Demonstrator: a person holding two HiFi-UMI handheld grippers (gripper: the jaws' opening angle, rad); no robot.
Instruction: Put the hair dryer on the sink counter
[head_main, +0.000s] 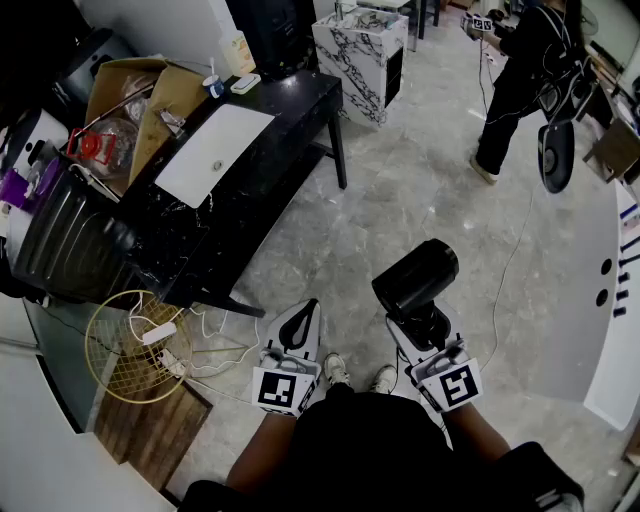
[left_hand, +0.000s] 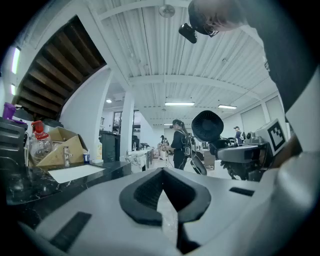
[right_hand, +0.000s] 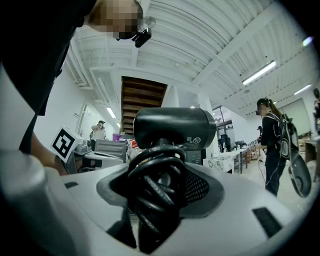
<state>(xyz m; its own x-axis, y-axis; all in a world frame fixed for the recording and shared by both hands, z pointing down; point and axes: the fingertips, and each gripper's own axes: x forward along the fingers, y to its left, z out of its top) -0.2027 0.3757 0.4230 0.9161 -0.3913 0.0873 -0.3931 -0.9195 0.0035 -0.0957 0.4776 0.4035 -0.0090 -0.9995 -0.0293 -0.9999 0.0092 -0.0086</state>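
- We hold two grippers, both level and pointing ahead over the grey marbled floor (head_main: 400, 190). Our two shoes (head_main: 335, 370) show between them.
- The left gripper (head_main: 303, 322) has its jaws pressed together, with nothing between them.
- The right gripper (head_main: 425, 322) pinches the handle of the one black hair dryer (head_main: 415, 278). The pads close on the handle, and the black cord (right_hand: 155, 192) is coiled round it.
- The hair dryer is in the air just past the right jaw tips, with its handle running back into the jaws along the gripper.
- Its barrel lies level and across the jaws, so the long axis runs side to side. One round, grilled end faces the left gripper's side. We cannot tell whether that end is the mouth or the intake.
- On the floor to the left lies one round gold wire frame (head_main: 125, 350) with one white power strip (head_main: 158, 333) on it.
- Ahead and to the left, well apart from the hair dryer, stands one black sink counter (head_main: 300, 100). One white rectangular sink (head_main: 215, 155) is set in its top.
- Past the sink, one open cardboard box (head_main: 130, 95) stands on the counter.
- Farther off stands one white cabinet with black veining (head_main: 360, 50).
- Farthest, at the right, one other person (head_main: 525, 70) stands on the floor.
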